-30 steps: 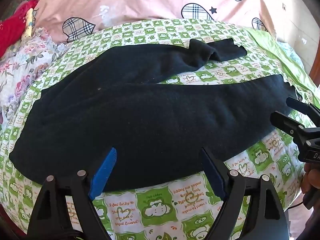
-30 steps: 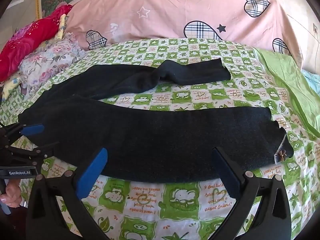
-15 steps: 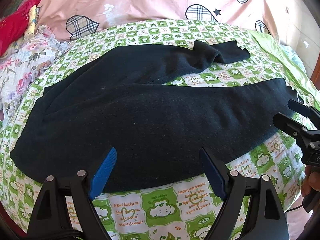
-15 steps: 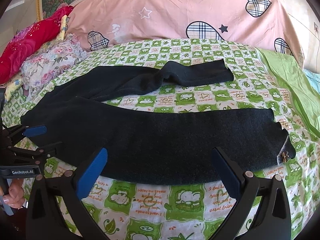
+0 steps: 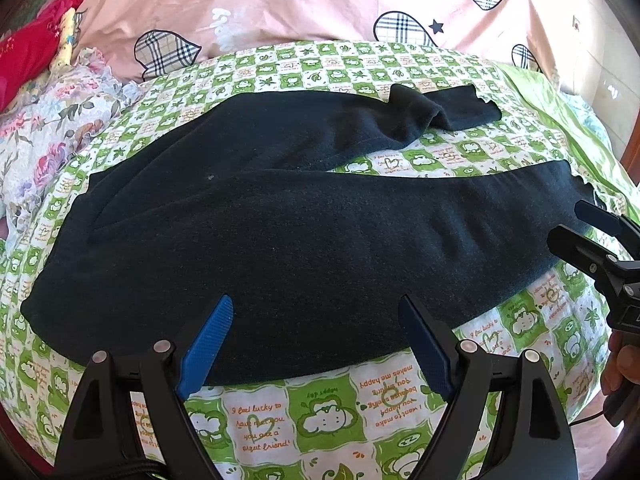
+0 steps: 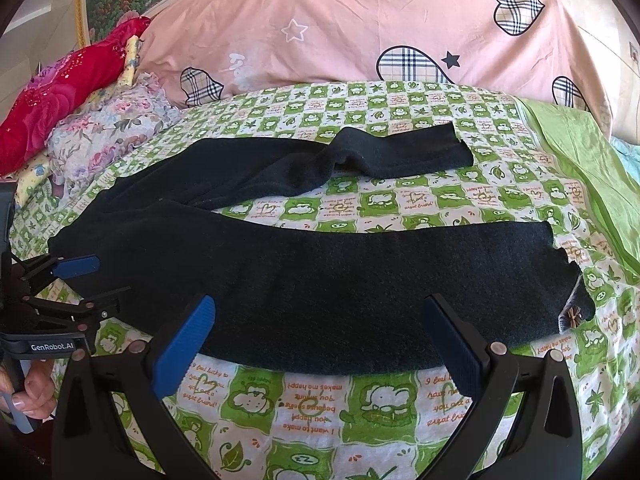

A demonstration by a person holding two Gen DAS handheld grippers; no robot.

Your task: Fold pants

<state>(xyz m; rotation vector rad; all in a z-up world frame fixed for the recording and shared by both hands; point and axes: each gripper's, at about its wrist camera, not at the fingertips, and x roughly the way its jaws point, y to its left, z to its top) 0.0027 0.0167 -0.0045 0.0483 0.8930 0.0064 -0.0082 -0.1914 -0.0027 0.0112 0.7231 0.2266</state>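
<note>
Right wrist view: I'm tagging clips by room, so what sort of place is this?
Most likely a bedroom at home. The pants lie on a bed with a green checked sheet, a pink quilt is heaped behind, and pillows are stacked at the far left.

Bright, even daylight in both views — no hard shadows anywhere on the green checked sheet. Slightly washed out along the pink quilt at the top and toward the upper right corner. Strong fisheye bending, with black vignette at every corner and the bed bulging like a dome. Sharp focus mid-frame; print on the sheet legible. Very little texture in the dark pants — nearly flat black, folds barely readable.
</note>
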